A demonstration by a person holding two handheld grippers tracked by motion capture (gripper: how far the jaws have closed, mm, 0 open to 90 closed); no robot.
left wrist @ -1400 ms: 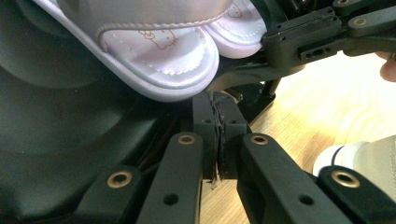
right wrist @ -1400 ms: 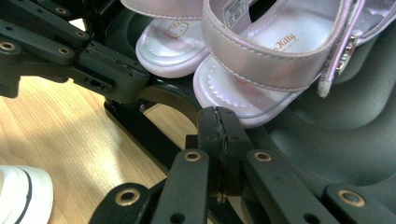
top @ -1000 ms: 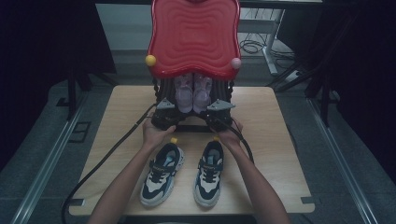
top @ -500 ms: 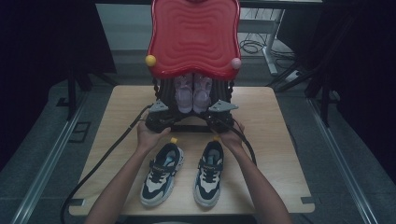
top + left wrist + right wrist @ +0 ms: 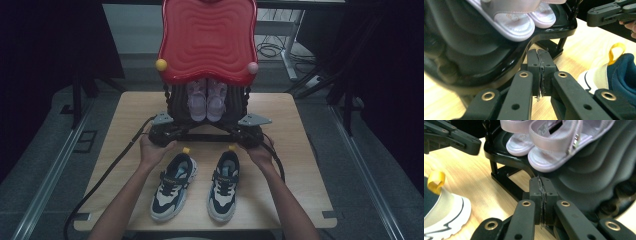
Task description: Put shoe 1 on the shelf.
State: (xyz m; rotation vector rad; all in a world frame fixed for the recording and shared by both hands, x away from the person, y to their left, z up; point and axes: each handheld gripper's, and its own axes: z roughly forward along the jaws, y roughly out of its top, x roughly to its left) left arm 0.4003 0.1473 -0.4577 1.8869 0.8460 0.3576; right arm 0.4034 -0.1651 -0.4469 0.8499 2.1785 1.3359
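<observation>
2 black two-jaw grippers sit side by side on the pale wooden table [image 5: 295, 150], each in one of the person's hands, both just in front of the black ribbed shoe stand [image 5: 180, 102] with the glossy red wavy top [image 5: 207, 40]. The left gripper [image 5: 539, 58] has its jaws pressed flat together with nothing between them, its tips close under the stand's curved black lower shelf [image 5: 549, 31]. The right gripper [image 5: 540, 187] is likewise fully closed and empty, pointing at the same stand from the other side.

On that shelf rests a pair of pale lilac strapped sandals [image 5: 206, 97], toes toward the person and lying side by side. In the high view the left hand [image 5: 152, 150] and right hand [image 5: 260, 152] grip the bodies of the tools, a black cable [image 5: 107, 172] trailing off toward the table's near left edge.

Between the forearms stands a pair of navy, white and teal sneakers [image 5: 200, 185] with yellow heel loops [image 5: 186, 150], heels toward the stand, near the grippers but apart from them.
</observation>
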